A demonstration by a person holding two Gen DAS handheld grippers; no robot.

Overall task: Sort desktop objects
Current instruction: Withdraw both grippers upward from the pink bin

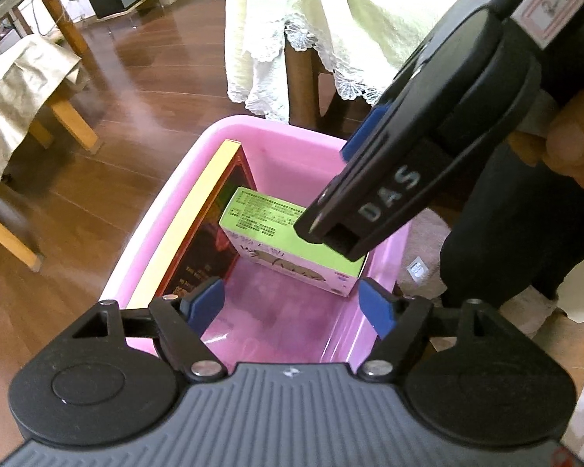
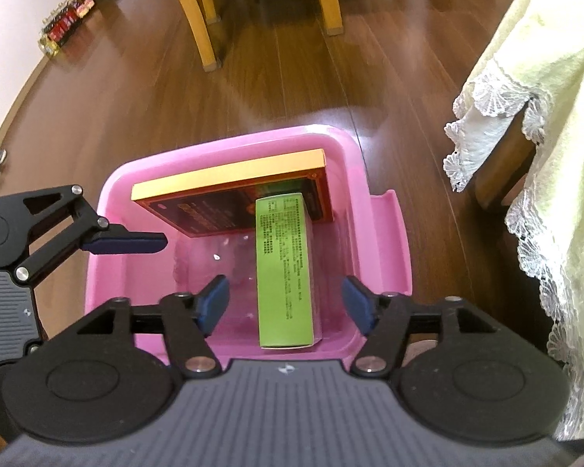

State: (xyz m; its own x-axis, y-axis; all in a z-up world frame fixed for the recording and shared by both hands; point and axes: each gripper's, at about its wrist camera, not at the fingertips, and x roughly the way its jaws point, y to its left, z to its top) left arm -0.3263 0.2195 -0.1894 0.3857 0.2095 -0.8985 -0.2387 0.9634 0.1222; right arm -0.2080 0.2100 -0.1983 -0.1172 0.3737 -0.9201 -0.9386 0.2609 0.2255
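1. The left tongs (image 1: pixel 292 303) hang over the near end of a pink bin (image 1: pixel 167 210) that sits on a dark wooden floor (image 1: pixel 116 124). Their blue pads (image 1: pixel 208 301) stand wide apart with nothing between them.
2. Ahead and to the left of the left tongs, a flat red box with a yellow edge (image 1: pixel 198 225) stands on its side against the bin's left wall.
3. Straight ahead of the left tongs, a green and pink carton (image 1: pixel 288 245) lies on the bin's floor, one end touching the red box.
4. Ahead and to the right of the left tongs, the right tongs (image 1: pixel 331 233) reach down over the carton; from this side the pictures do not show how their tips stand.
5. In the right wrist view, the left tongs (image 2: pixel 124 243) come in from the left edge, one blue pad reaching over the bin's left rim (image 2: pixel 109 194).
6. The right tongs (image 2: pixel 288 303) hover over the bin with both pads (image 2: pixel 214 303) spread apart and empty; the green carton (image 2: pixel 286 268) lies lengthwise directly below the gap, clear of both pads.
7. Beyond the right tongs, the red box (image 2: pixel 229 194) leans along the bin's far wall, and the carton's far end meets it.
8. To the right of the right tongs, a pale green cloth with a lace hem (image 2: pixel 525 116) hangs down near the bin; a hand (image 1: pixel 572 148) grips the right tool's handle.
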